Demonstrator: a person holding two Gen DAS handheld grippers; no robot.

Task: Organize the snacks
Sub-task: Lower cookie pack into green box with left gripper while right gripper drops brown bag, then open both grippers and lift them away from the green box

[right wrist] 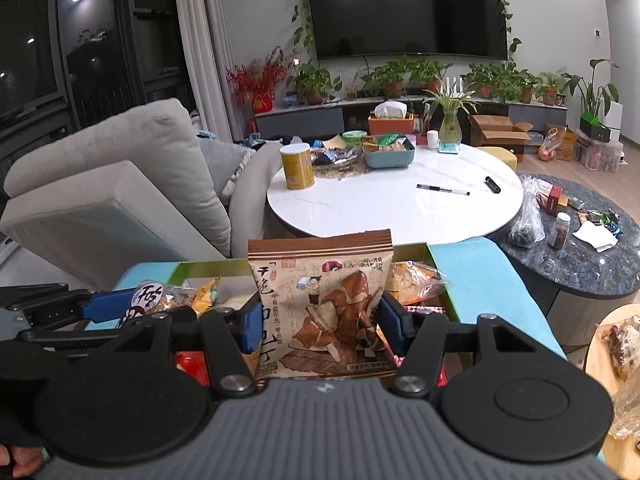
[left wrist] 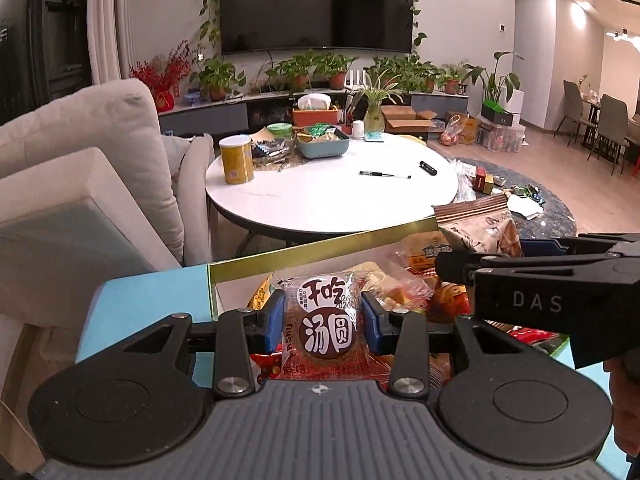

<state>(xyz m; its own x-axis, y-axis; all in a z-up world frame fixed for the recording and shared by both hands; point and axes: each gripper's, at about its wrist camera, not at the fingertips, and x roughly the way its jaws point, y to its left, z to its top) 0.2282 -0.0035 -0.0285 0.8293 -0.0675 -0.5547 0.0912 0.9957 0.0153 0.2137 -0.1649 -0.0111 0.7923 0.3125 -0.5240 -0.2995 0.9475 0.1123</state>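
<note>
Fingers on both grippers are closed partway, each pair clamped on a snack packet over the open gift box.

Left gripper [left wrist: 322, 322]: blue pads pinch the sides of a small clear-and-brown round-label pastry packet [left wrist: 323, 322]. Packet stands upright between the pads, label facing the camera, long axis vertical, top seal up. In the right wrist view the same packet [right wrist: 149, 298] shows at left, held by the left gripper [right wrist: 120, 307] reaching in from the side.

Right gripper [right wrist: 317, 326]: blue pads squeeze the lower half of a tan-and-brown printed snack bag with cartoon figure [right wrist: 322, 300]. Bag is upright, front panel toward the camera, long axis vertical, crimped brown top edge above the fingers. In the left wrist view the bag [left wrist: 478, 222] sits at right, top edge tilted toward upper right, and the right gripper comes in from the right edge; its fingertips are mostly hidden there.

Both packets hang just above the green-gold-rimmed open box [left wrist: 320, 242] set on a light blue surface [left wrist: 152, 292]. Box is filled with mixed orange, red and yellow snack packets [left wrist: 404, 284].

Behind: round white desk [left wrist: 332, 196] with a yellow cylindrical can [left wrist: 237, 159], a teal tray of snacks [left wrist: 323, 142], a black pen [left wrist: 384, 175]. Beige sofa [left wrist: 80, 160] at left, wall-mounted TV [left wrist: 316, 4] at the back.
</note>
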